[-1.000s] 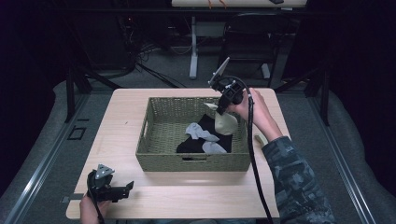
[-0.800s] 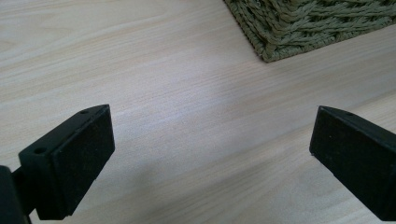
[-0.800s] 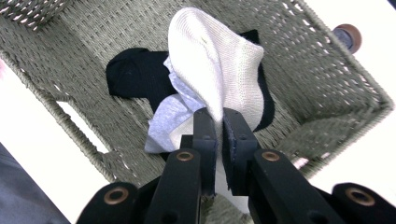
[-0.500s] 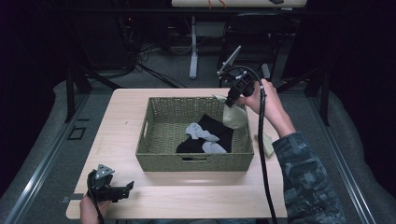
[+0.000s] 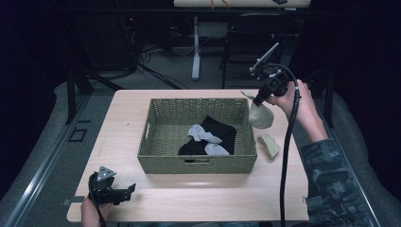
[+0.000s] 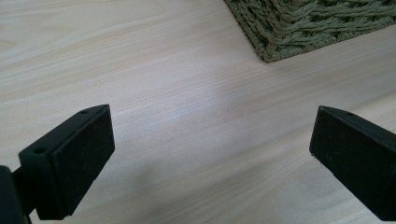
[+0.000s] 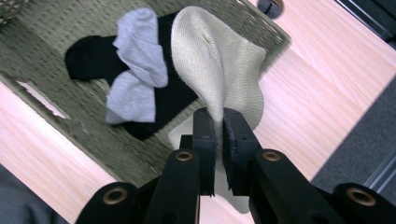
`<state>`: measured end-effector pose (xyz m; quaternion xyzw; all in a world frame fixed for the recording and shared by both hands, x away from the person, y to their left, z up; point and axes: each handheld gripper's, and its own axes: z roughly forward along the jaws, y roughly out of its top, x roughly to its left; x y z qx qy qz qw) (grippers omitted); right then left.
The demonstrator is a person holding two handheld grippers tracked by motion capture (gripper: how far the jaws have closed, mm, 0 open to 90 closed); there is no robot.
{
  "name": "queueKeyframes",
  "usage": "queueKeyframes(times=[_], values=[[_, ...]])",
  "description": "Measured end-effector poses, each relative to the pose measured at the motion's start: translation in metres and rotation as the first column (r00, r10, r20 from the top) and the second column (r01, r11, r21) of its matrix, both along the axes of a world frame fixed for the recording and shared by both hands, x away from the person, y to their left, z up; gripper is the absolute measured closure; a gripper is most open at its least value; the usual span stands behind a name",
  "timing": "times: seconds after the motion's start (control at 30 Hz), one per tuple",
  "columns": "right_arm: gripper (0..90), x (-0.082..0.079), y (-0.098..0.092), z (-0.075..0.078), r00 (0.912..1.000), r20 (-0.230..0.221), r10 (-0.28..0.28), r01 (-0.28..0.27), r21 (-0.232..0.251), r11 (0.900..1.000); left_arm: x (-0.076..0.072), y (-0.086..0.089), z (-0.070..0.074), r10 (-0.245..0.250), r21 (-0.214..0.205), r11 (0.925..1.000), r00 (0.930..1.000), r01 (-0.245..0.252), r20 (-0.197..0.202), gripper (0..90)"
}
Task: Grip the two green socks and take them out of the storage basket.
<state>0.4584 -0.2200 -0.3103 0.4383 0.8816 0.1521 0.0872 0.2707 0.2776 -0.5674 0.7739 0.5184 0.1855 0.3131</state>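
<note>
My right gripper [image 5: 257, 101] [image 7: 218, 128] is shut on a cream sock [image 5: 261, 116] [image 7: 218, 60], which hangs from its jaws above the table just past the right wall of the woven basket [image 5: 156, 158] [image 7: 56, 18]. A black sock [image 5: 222, 132] [image 7: 86, 58] and a grey sock [image 5: 202, 134] [image 7: 137, 51] lie inside the basket. A second cream sock [image 5: 269, 144] rests on the table to the right of the basket. My left gripper [image 5: 128, 191] [image 6: 210, 154] sits low at the table's front left, jaws wide open over bare wood.
The light wooden table [image 5: 198, 203] [image 6: 163, 70] has bare room in front of and left of the basket. The basket's corner [image 6: 299, 32] lies ahead of my left gripper. Dark floor, cables and desk legs [image 5: 195, 52] stand behind the table.
My right gripper has lifted the cream sock out of the basket and carried it rightward, past the basket's right wall. The left gripper has stayed put.
</note>
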Motion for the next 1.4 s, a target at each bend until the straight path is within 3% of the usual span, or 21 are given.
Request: queueKeyframes(times=[0.27,0.43,0.63,0.97,1.1,1.27,1.4], values=[[84.0,0.001,-0.036,-0.020,0.9975,-0.026,-0.066,0.066,-0.014,0.9977,0.000,0.000,0.000,0.001,-0.001,1.0000,1.0000,-0.001,0.002,0.0],[83.9,0.002,-0.059,-0.045,0.9910,-0.056,-0.122,0.122,0.008,0.9925,0.000,0.000,0.000,0.004,-0.002,1.0000,1.0000,-0.004,0.002,0.0],[83.2,0.006,-0.077,-0.082,0.9802,-0.103,-0.169,0.170,0.003,0.9854,0.000,0.000,0.000,0.006,-0.001,1.0000,1.0000,-0.006,0.001,0.0],[82.1,0.010,-0.087,-0.145,0.9646,-0.150,-0.217,0.216,-0.022,0.9761,0.001,0.000,-0.001,0.008,-0.003,1.0000,1.0000,-0.008,0.001,0.0],[81.1,0.013,-0.090,-0.164,0.9593,-0.161,-0.232,0.232,-0.019,0.9725,0.001,0.000,-0.001,0.008,-0.003,1.0000,1.0000,-0.008,0.000,0.0],[76.4,0.015,-0.090,-0.180,0.9524,-0.164,-0.257,0.257,-0.025,0.9662,0.000,0.001,-0.001,0.007,-0.001,1.0000,1.0000,-0.007,-0.001,0.0],[66.7,0.015,-0.092,-0.180,0.9497,-0.163,-0.267,0.268,-0.016,0.9632,0.000,0.001,-0.001,0.007,-0.002,1.0000,1.0000,-0.007,-0.001,0.0]])
